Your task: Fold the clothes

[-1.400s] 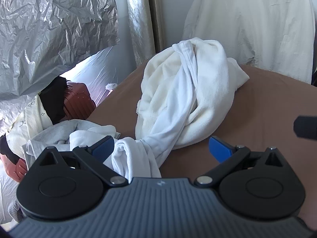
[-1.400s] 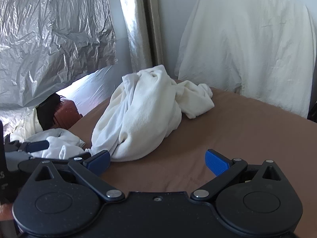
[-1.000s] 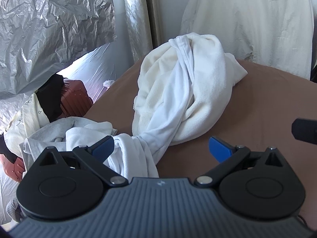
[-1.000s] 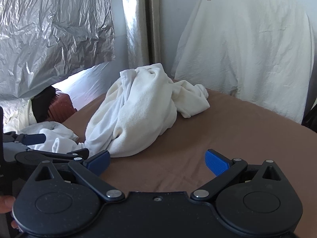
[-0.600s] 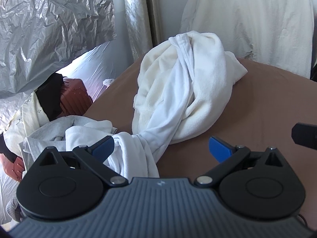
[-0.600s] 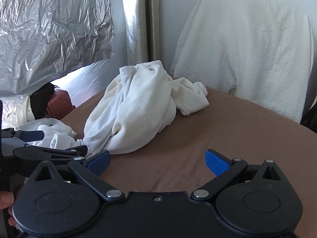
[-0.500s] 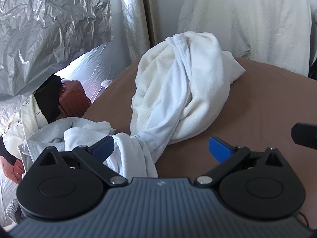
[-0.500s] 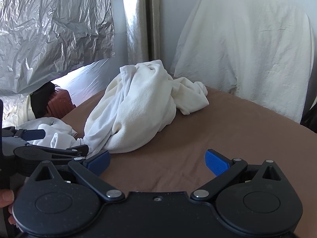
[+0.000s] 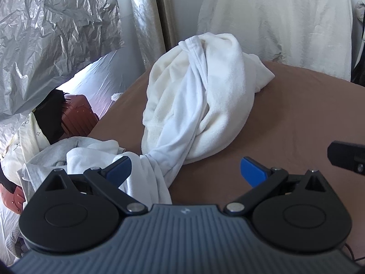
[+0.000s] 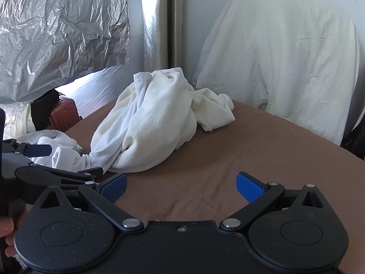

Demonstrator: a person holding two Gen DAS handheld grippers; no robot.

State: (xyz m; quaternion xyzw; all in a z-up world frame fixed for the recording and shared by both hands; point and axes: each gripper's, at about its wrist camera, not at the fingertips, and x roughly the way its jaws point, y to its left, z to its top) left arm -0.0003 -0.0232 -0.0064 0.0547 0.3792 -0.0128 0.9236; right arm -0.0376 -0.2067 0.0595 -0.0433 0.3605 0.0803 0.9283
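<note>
A crumpled white garment point(image 9: 200, 100) lies bunched on the brown bed cover point(image 9: 296, 118), with a twisted end point(image 9: 157, 166) trailing toward me. My left gripper point(image 9: 186, 171) is open; the twisted end lies by its left finger, not clamped. In the right wrist view the same white garment point(image 10: 155, 123) sits ahead and to the left. My right gripper point(image 10: 181, 186) is open over bare brown cover point(image 10: 251, 150), holding nothing. The left gripper point(image 10: 41, 159) shows at the left edge of that view, beside the garment's trailing end.
More pale clothes point(image 9: 68, 153) are heaped off the bed's left edge, next to a reddish-brown suitcase point(image 9: 77, 116). Crinkled silver sheeting point(image 9: 52, 34) hangs on the left wall. A white sheet point(image 10: 285, 64) drapes over something behind the bed. A hand point(image 10: 9, 233) shows at lower left.
Both views have crept slightly closer to the white garment. The garment itself lies as before, and both grippers have stayed open.
</note>
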